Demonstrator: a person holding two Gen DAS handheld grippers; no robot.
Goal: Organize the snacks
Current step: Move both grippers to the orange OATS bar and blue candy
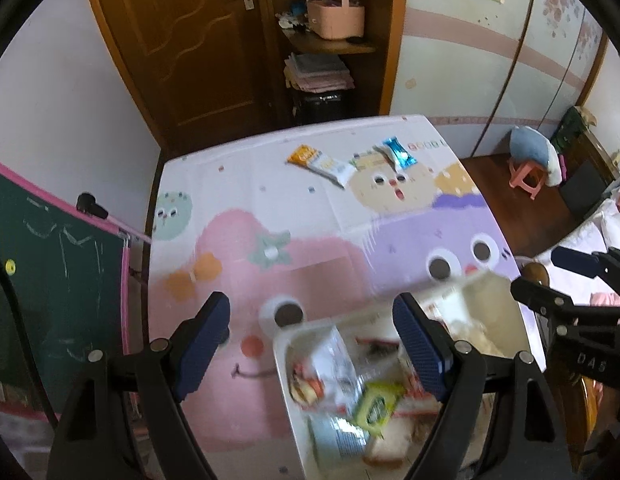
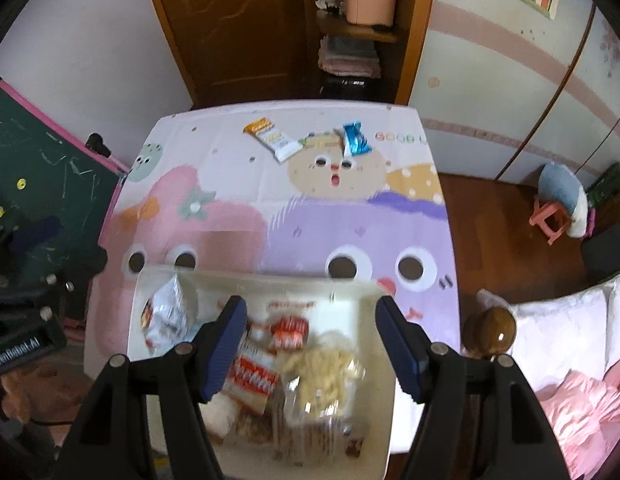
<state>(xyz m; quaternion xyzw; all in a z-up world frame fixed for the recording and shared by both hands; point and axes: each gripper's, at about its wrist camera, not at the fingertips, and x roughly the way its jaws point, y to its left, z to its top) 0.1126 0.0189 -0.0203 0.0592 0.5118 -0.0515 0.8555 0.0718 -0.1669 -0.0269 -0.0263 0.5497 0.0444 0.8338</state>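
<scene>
A white bin [image 1: 288, 338] [image 2: 349, 282] full of snack packets stands at the near edge of the cartoon-print table [image 1: 310, 248] [image 2: 310, 208]. My left gripper [image 1: 311, 318] is open and empty, hovering over the bin's left rim. My right gripper [image 2: 310, 310] is open and empty above the bin's middle; it also shows in the left wrist view [image 1: 549, 284]. At the far edge lie an orange-and-white snack bar [image 1: 317, 162] [image 2: 272, 138], a blue packet [image 1: 397, 153] [image 2: 355, 139] and a pale green-marked packet [image 1: 367, 160] [image 2: 321, 142] between them.
A green chalkboard [image 1: 50, 264] [image 2: 38, 168] leans at the table's left. A wooden door and shelf with a pink basket [image 1: 335, 16] [image 2: 369, 6] stand behind. A pink stool [image 1: 527, 178] [image 2: 549, 216] and bed [image 2: 569, 340] are at the right.
</scene>
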